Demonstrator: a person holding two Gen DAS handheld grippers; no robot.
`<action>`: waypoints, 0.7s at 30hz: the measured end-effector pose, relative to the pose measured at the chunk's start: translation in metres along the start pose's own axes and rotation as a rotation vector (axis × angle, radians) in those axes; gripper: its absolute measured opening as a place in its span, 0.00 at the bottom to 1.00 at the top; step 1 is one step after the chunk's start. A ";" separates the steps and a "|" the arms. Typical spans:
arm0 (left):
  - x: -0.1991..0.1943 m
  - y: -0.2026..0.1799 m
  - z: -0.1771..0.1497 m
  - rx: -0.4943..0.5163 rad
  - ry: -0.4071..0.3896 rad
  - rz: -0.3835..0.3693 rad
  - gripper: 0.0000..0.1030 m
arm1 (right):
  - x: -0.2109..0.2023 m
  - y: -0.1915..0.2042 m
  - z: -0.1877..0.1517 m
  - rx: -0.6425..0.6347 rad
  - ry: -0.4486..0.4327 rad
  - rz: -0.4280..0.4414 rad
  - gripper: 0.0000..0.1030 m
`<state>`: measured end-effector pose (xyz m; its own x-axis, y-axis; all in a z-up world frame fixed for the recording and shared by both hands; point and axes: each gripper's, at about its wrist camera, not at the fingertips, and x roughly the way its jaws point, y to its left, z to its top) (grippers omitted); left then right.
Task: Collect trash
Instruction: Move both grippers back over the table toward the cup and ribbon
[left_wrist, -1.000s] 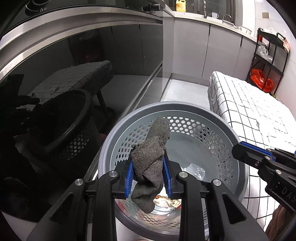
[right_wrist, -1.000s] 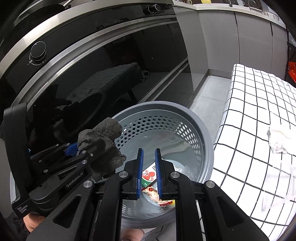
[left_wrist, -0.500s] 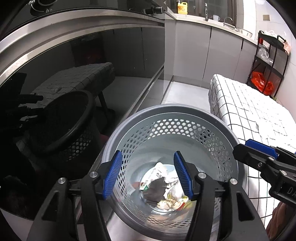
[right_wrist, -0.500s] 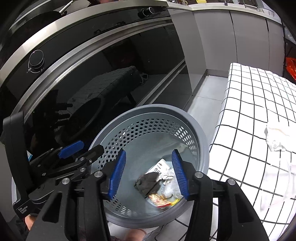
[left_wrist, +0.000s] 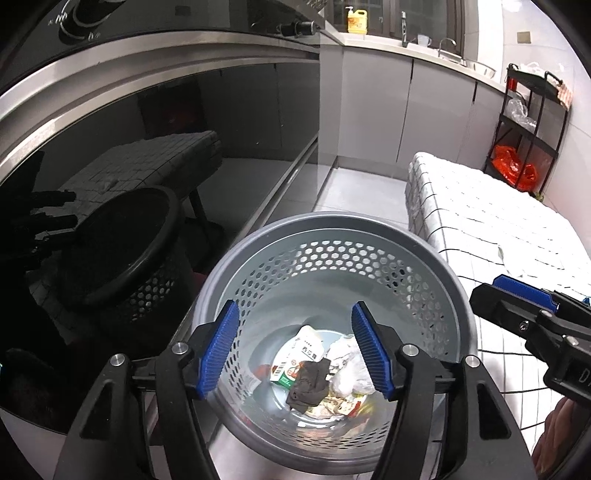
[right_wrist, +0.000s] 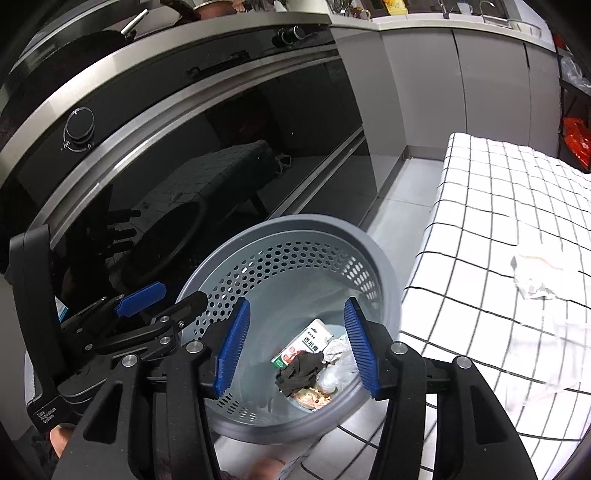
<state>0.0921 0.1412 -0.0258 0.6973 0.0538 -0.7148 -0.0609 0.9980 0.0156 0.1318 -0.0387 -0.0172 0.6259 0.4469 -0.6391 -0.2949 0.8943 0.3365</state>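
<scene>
A grey perforated waste basket (left_wrist: 332, 221) (right_wrist: 295, 223) stands on the floor below both grippers. At its bottom lies a dark grey sock (left_wrist: 308, 384) (right_wrist: 299, 373) on a small white and green carton (left_wrist: 304, 350) (right_wrist: 310, 341), crumpled clear plastic (left_wrist: 351, 365) and wrappers. My left gripper (left_wrist: 295, 308) hangs over the basket, its jaws opening with nothing between them. My right gripper (right_wrist: 296, 303) is open and empty above the same basket. A crumpled white tissue (right_wrist: 532, 273) lies on the checked tablecloth to the right.
A glossy black oven front (left_wrist: 147, 147) with a steel trim runs along the left, close to the basket. The table with the checked cloth (right_wrist: 498, 206) borders the basket on the right. A black rack with a red bag (left_wrist: 517, 170) stands at the far wall.
The left gripper let go of the grey sock, which dropped to the basket's bottom. The right gripper opened and released the small carton into the basket. Both now hang empty.
</scene>
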 end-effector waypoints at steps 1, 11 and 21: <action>-0.001 -0.001 0.000 0.001 -0.003 -0.004 0.62 | -0.005 -0.002 0.000 0.001 -0.009 -0.004 0.51; -0.021 -0.038 -0.005 0.026 -0.043 -0.101 0.69 | -0.062 -0.044 -0.012 0.067 -0.095 -0.071 0.52; -0.038 -0.106 -0.018 0.099 -0.063 -0.209 0.74 | -0.136 -0.112 -0.039 0.149 -0.164 -0.208 0.56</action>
<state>0.0592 0.0332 -0.0128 0.7310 -0.1558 -0.6644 0.1576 0.9858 -0.0578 0.0518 -0.1985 0.0047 0.7734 0.2342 -0.5890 -0.0467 0.9478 0.3155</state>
